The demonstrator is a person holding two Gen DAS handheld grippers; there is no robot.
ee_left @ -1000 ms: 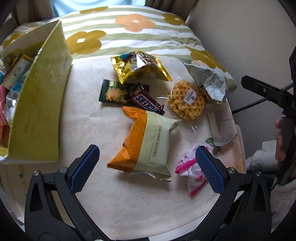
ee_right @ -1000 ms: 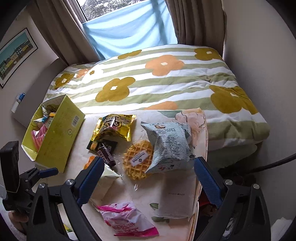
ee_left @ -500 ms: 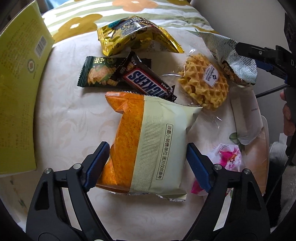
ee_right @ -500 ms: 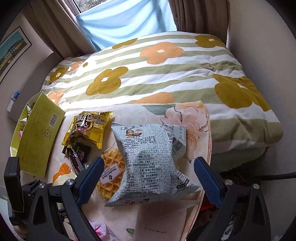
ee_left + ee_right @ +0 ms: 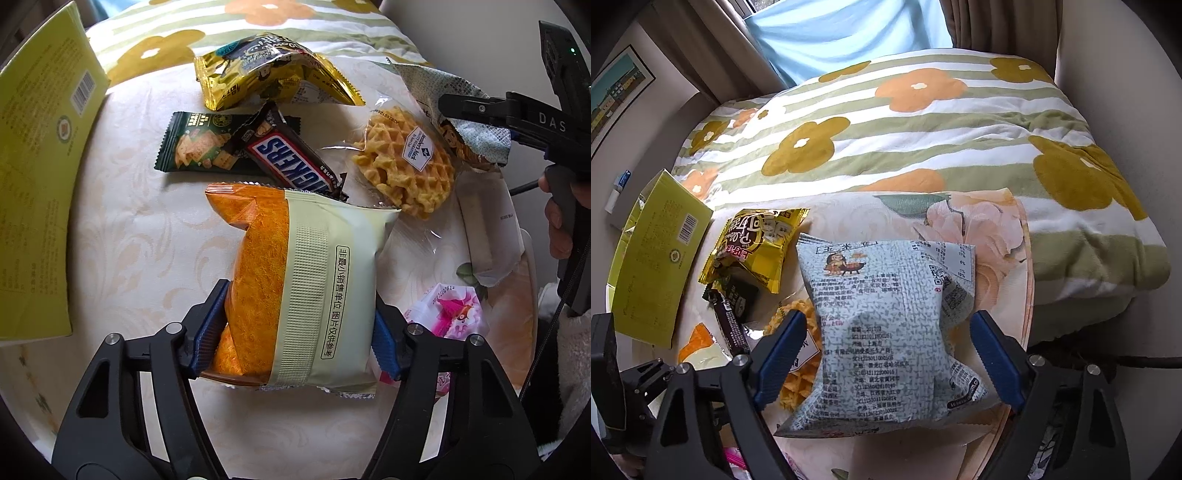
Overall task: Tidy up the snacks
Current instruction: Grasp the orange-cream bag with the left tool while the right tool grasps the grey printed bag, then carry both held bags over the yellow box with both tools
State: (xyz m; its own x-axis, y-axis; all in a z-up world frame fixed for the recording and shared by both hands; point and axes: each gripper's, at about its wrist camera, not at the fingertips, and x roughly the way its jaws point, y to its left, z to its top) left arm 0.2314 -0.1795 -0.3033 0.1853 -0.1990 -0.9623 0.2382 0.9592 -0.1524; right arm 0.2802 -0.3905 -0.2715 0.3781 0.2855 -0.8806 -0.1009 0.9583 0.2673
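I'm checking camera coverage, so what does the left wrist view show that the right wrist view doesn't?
Only the left wrist view shows the green cracker packet and white wrapped bar. Only the right wrist view shows the blue curtain and framed picture. Both show the yellow-green cardboard box, gold foil bag, round waffle and pale blue printed bag.

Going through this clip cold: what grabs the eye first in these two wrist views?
The orange and pale-green snack bag fills the left view, the left gripper closed on its sides. In the right view, a grey printed bag lies between the right gripper's spread fingers, untouched. Behind them, a yellow box stands at the table's left.
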